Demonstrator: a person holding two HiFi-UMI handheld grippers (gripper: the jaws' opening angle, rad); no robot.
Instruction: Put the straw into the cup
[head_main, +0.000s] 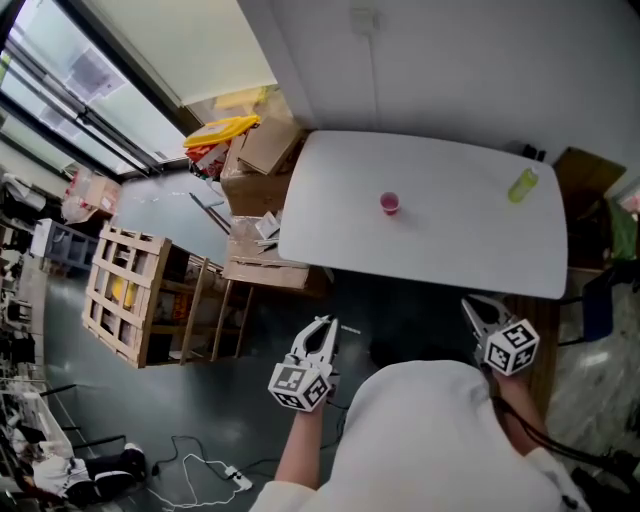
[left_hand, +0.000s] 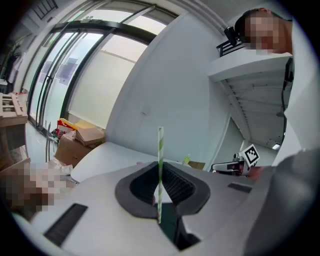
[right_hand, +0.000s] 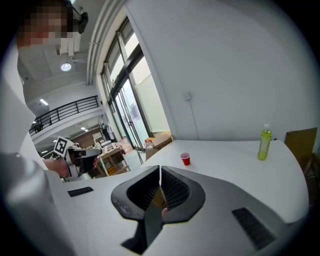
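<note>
A small red cup (head_main: 389, 203) stands open side up near the middle of the white table (head_main: 440, 255); in the right gripper view the cup (right_hand: 185, 159) is ahead and slightly right of the jaws. My left gripper (head_main: 322, 326) is held short of the table's near edge, shut on a green-and-white striped straw (left_hand: 160, 150) that stands upright between its jaws (left_hand: 160, 169). My right gripper (head_main: 473, 309) hovers at the near right edge, its fingertips (right_hand: 160, 173) closed together with nothing held.
A green bottle (head_main: 522, 185) stands at the table's far right corner. Cardboard boxes (head_main: 262, 150) and a wooden crate (head_main: 130, 295) sit left of the table, a brown box (head_main: 585, 172) at the right. Cables (head_main: 215, 468) lie on the floor.
</note>
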